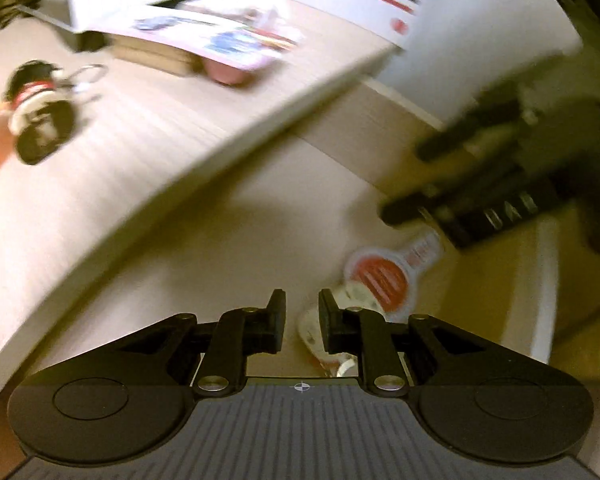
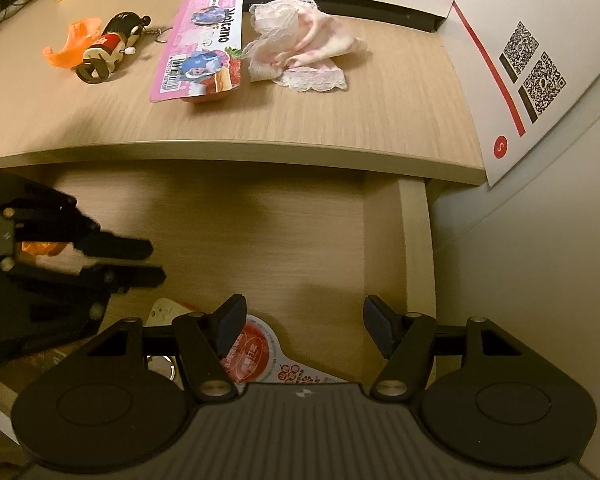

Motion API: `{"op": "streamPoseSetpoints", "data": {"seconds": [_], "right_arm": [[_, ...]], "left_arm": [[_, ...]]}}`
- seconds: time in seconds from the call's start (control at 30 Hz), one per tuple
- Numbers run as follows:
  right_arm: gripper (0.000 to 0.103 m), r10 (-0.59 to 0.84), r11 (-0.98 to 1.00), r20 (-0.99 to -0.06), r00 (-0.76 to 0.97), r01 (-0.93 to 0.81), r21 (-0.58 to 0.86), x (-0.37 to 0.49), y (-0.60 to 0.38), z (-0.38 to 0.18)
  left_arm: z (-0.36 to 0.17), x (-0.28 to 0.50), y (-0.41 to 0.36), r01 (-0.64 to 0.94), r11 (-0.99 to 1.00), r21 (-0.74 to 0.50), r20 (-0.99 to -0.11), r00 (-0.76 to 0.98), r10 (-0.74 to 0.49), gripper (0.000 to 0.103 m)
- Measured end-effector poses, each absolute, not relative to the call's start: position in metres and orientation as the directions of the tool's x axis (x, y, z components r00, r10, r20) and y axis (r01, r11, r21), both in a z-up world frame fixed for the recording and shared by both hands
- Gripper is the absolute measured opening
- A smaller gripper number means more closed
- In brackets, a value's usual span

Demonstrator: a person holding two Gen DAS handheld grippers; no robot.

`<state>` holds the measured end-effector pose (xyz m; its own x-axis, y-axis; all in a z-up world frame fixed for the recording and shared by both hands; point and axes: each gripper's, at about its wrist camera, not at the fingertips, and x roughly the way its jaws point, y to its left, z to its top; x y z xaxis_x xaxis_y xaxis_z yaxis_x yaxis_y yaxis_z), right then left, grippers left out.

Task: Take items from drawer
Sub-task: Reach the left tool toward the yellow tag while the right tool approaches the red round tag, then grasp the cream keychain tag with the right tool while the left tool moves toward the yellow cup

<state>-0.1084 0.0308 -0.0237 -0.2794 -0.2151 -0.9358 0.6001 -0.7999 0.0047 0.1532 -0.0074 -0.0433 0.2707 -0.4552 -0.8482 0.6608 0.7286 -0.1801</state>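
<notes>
Hanging over the open drawer point(image 2: 284, 240), the right tongs point(image 2: 304, 330) stand released, jaws wide apart with nothing between them. Just below them on the drawer floor lies a red-and-white packet point(image 2: 260, 354), partly hidden by the left finger. A metal ring point(image 2: 162, 364) shows beside it.

At the left of the right wrist view, the left tongs point(image 2: 140, 262) reach into the drawer, jaws parted by a narrow gap; no item sits between the fingertips, so they are released. In the left wrist view, blurred by motion, the same narrow gap point(image 1: 302, 320) is empty, with the packet point(image 1: 384, 276) lying beyond the right finger and a second white packet point(image 1: 312, 332) nearer, partly behind the fingers.

Farther off, on the desk point(image 2: 340, 128) above the drawer, lie 4 items: an orange clip point(image 2: 74, 42), a bear keychain point(image 2: 108, 46), a pink snack pack point(image 2: 204, 46) and a lace cloth point(image 2: 296, 46). White boxes point(image 2: 512, 60) stand at the back and right.
</notes>
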Motion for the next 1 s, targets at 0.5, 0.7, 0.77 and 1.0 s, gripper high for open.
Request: {"op": "streamPoseSetpoints", "data": {"seconds": [0.5, 0.7, 0.77, 1.0], "right_arm": [[0.067, -0.215, -0.668, -0.973, -0.082, 0.74, 0.085, -0.097, -0.004, -0.06], [0.068, -0.215, -0.565, -0.976, -0.027, 0.819, 0.102, -0.099, -0.038, -0.07], [0.052, -0.212, -0.528, -0.977, -0.015, 0.843, 0.101, -0.095, -0.043, -0.07], [0.011, -0.242, -0.501, -0.97, 0.008, 0.855, 0.132, -0.094, -0.045, -0.066]], "left_arm": [[-0.03, 0.137, 0.054, 0.502, 0.853, -0.142, -0.902, 0.29, -0.321, 0.019], [-0.009, 0.125, 0.099, 0.344, 0.928, -0.143, -0.879, 0.388, -0.279, 0.019], [-0.003, 0.123, 0.112, 0.308, 0.94, -0.145, -0.874, 0.406, -0.268, 0.019], [-0.004, 0.108, 0.128, 0.25, 0.958, -0.139, -0.873, 0.425, -0.237, 0.019]]}}
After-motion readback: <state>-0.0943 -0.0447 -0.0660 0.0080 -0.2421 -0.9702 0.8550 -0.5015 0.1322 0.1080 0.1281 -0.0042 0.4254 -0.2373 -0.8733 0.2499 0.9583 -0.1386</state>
